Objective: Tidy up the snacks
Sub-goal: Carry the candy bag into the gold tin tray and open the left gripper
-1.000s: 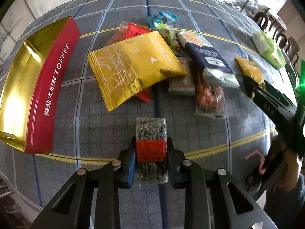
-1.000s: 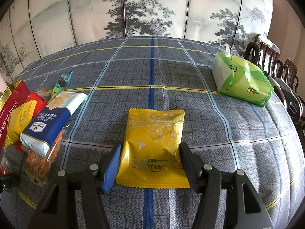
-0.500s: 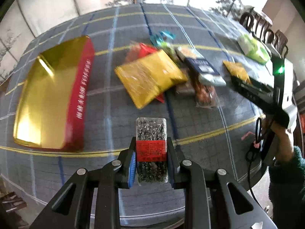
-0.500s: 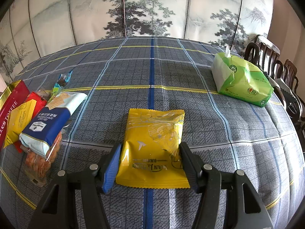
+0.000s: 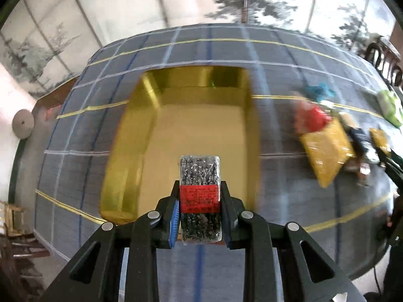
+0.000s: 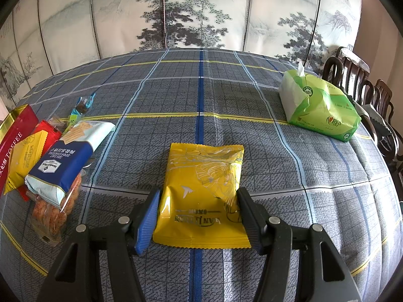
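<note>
My left gripper [image 5: 200,201] is shut on a clear bar of dark seeds with a red label [image 5: 200,198] and holds it above the open gold toffee tin [image 5: 181,125]. The tin's red side shows in the right wrist view [image 6: 15,136]. My right gripper [image 6: 197,216] sits on the table with its jaws on both sides of a small yellow packet [image 6: 204,191], touching its edges; the packet lies flat on the cloth. A snack pile lies to the left: a blue-and-white cracker pack [image 6: 68,158], a yellow packet [image 6: 25,161], a clear bag of orange snacks [image 6: 53,211].
A green tissue pack [image 6: 320,108] stands at the table's back right, with dark wooden chairs [image 6: 357,80] behind it. The plaid tablecloth [image 6: 201,93] covers a round table. A painted folding screen stands behind. The snack pile appears blurred at the right of the left wrist view [image 5: 327,146].
My left gripper has swung left with the seed bar, from above the snack pile to above the gold tin. The right gripper and its yellow packet have not moved.
</note>
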### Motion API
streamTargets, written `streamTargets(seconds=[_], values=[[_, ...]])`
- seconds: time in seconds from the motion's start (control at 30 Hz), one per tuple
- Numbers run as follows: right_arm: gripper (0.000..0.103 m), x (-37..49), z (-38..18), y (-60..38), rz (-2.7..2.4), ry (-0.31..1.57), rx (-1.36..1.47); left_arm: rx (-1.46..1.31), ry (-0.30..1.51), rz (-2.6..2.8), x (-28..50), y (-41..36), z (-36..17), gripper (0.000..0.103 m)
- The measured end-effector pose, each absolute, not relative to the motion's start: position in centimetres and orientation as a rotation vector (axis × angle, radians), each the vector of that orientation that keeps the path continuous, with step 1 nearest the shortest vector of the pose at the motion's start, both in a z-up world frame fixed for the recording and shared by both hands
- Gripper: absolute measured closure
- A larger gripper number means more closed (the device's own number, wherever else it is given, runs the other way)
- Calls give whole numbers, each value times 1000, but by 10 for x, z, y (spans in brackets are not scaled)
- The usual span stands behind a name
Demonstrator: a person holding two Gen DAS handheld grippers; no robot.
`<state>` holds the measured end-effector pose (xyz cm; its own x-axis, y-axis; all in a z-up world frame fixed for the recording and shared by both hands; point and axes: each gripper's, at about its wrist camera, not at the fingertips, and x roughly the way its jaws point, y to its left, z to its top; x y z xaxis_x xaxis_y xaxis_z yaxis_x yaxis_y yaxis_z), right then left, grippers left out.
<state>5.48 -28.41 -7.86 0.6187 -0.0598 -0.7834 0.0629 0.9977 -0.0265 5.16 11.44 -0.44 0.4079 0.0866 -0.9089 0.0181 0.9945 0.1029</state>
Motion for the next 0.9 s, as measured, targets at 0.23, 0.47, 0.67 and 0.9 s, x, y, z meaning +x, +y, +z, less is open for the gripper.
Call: streamTargets(seconds=[0.23, 0.47, 0.67, 0.9], values=[[42, 55, -78, -284, -71, 901, 4, 106, 1196, 67, 57, 148, -28, 79], [42, 54, -78, -283, -71, 901, 3, 113, 1238, 56, 58, 159, -47, 79], [42, 54, -78, -283, -73, 901, -1, 100, 1257, 62, 58, 168, -56, 79], [42, 54, -78, -282, -73, 900, -1, 90, 1258, 55, 56, 166, -57, 79]])
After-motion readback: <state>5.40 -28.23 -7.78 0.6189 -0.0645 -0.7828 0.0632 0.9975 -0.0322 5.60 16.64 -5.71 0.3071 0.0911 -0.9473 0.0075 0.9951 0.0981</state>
